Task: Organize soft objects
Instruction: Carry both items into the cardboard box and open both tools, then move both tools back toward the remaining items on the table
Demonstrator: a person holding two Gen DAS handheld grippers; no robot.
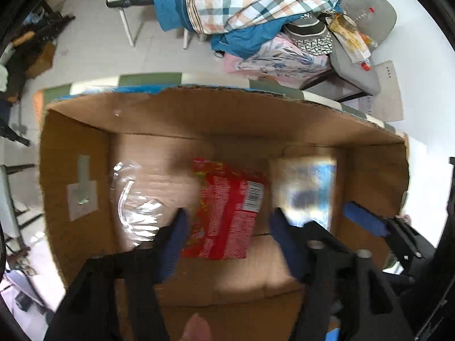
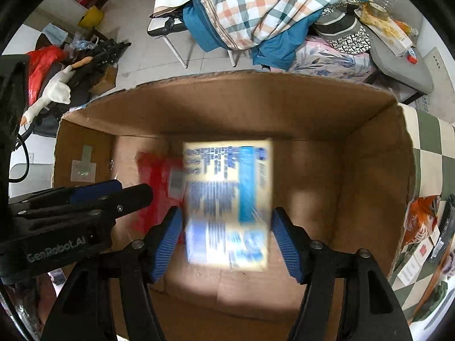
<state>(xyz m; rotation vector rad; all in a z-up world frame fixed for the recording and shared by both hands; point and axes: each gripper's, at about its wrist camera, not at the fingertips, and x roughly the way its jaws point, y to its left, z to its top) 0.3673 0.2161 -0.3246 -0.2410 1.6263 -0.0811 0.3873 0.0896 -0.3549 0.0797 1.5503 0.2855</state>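
Brown cardboard fills both of our views: a big open box [image 1: 85, 130] sits on a green-and-white checked cloth [image 2: 432, 147], and we look almost straight down into it. Behind it, a heap of checked and blue bedding [image 1: 250, 2] is draped over a chair, with a grey cushion [image 1: 366, 11] beside it.

Inside the box, a white-and-blue packet [image 2: 227, 207] shows in the right half, heavily blurred, so we cannot read its print or tell whether it rests on the floor of the box. Just left of it is a red snack bag [image 1: 227, 210] with a barcode, and further left a crumpled piece of clear plastic [image 1: 136, 199] lies against the bottom.

Our left gripper [image 1: 227, 241] hangs over the red bag with its jaws parted and its pads clear of the bag on both sides. Our right gripper [image 2: 224, 241] stands spread around the blue packet, the pads not pressing on it; it is released.
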